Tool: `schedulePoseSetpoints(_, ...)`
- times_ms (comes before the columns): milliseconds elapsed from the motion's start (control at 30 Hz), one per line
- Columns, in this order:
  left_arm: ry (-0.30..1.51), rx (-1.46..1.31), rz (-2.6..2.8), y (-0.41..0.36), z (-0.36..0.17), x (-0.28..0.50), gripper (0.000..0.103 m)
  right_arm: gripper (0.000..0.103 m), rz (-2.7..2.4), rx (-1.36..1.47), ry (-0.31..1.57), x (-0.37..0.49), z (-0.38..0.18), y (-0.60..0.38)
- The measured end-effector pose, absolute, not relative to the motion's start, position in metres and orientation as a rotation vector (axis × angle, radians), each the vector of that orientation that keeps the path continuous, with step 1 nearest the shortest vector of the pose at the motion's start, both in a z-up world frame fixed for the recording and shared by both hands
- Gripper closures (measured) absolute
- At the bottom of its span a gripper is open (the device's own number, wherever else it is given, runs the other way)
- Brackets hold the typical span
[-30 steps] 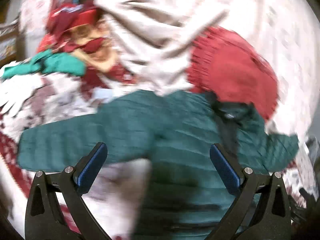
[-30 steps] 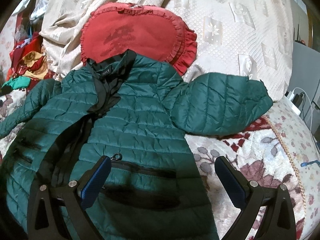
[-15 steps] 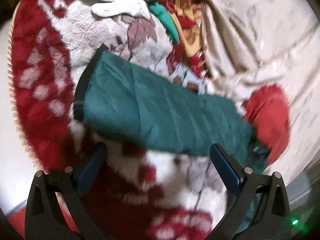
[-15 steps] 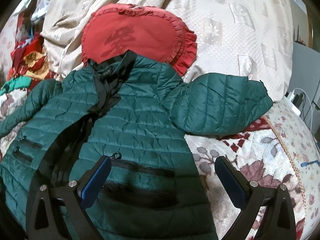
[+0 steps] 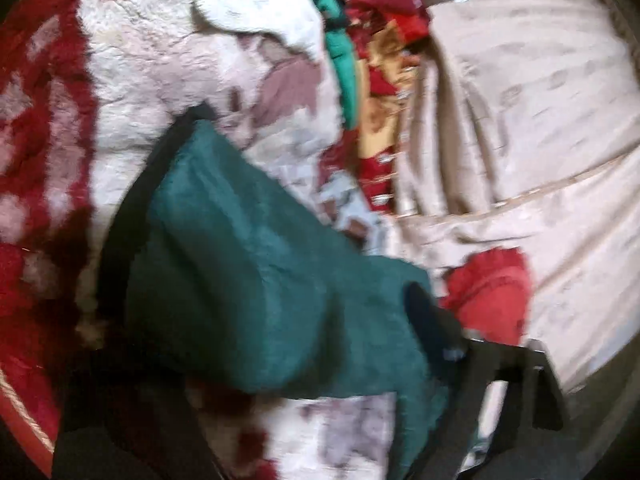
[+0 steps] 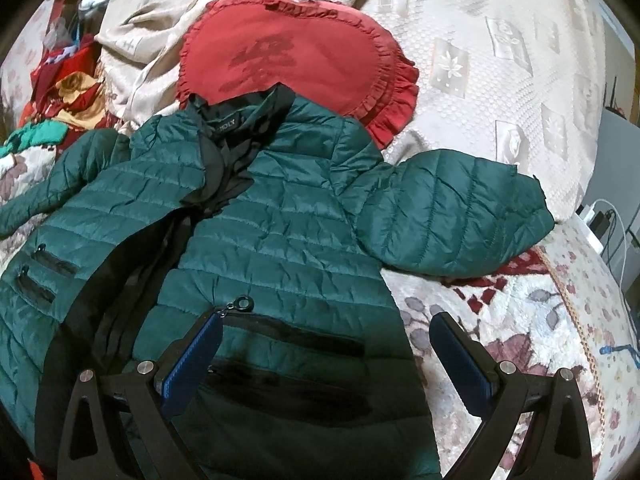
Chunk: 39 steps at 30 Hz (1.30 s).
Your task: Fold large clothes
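The puffy quilted green jacket [image 6: 256, 248] is lying flat on the fuzzy floral blanket [image 6: 520, 320]. The left gripper [image 5: 280, 360], now down at its sleeve [image 5: 240, 272], is closing around it; the right gripper [image 6: 324, 356] is hanging wide open, empty, over the hem.

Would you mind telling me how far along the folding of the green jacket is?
Done: the jacket lies spread face up on the bedspread. In hand: the left tongs are closing around one sleeve. Left: every fold; the other sleeve lies out sideways, and the right tongs hover open over the hem.
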<state>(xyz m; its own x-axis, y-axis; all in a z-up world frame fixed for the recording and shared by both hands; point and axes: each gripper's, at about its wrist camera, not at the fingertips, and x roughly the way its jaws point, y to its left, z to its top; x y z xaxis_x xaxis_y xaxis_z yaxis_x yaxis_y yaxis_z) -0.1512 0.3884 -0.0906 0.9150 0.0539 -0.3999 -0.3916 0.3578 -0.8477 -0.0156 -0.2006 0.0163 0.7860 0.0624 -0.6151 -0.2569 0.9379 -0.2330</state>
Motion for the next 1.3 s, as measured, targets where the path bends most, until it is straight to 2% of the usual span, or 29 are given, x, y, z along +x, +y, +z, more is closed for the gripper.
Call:
schedulePoseSetpoints(33,0.343,-1.169,0.308,0.389,-0.090,-0.151,0.028,0.001,0.174,-0.320,0.643,-0.016,0.016,-0.200)
schedulePoseSetpoints(100,0.374,-1.182,0.338,0.392,-0.089,-0.150,0.047,0.001,0.174,-0.318,0.641,-0.017,0.018,-0.201)
schedulePoseSetpoints(167,0.403,-1.220,0.370,0.396,-0.094,-0.152,0.081,0.001,0.169,-0.308,0.641,-0.016,0.019,-0.203)
schedulePoseSetpoints(267,0.416,-1.200,0.403,0.394,-0.082,-0.155,0.088,0.001,0.157,-0.291,0.648,-0.016,0.020,-0.209)
schedulePoseSetpoints(533,0.355,-0.819,0.310,0.329,0.030,-0.124,0.091,0.001,0.108,-0.247,0.738,-0.014,0.017,-0.234)
schedulePoseSetpoints(667,0.314,-0.704,0.111,0.262,0.092,-0.079,0.091,0.001,0.150,-0.246,0.875,-0.014,0.000,-0.246)
schedulePoseSetpoints(867,0.342,-0.607,-0.208,0.132,0.145,0.001,0.091,0.001,0.079,-0.181,0.891,-0.015,-0.002,-0.275)
schedulePoseSetpoints(1033,0.425,-0.558,-0.404,0.033,0.140,0.064,0.091,0.001,0.018,-0.039,0.880,-0.010,0.011,-0.305)
schedulePoseSetpoints(1300,0.688,-0.548,-0.431,-0.060,0.030,0.138,0.091,0.001,-0.003,0.026,0.910,-0.005,0.008,-0.333)
